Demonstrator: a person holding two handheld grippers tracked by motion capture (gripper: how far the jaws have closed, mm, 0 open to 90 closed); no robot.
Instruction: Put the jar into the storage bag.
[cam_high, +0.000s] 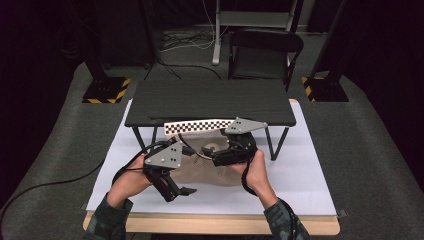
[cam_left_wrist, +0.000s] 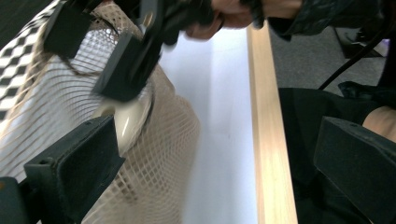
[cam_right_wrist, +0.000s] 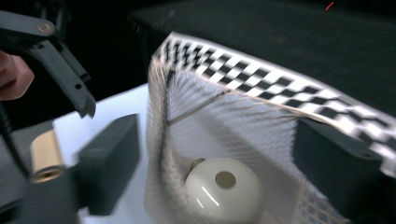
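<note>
1. Under the black shelf, a white ball-like thing sits inside the mesh bag.
2. Right gripper: jaws parted, straddling netting, not pinching.
3. Left gripper: jaws apart, empty; grab the bag's edge first.

No readable text, label, brand or number appears anywhere.

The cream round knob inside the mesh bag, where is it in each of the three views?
High view: the cream knob lies mid-frame, in the mesh bag between the two grippers.
Left gripper view: left of centre, behind mesh.
Right gripper view: bottom centre, inside the bag.
Shared landmark: the checkered strip.
</note>
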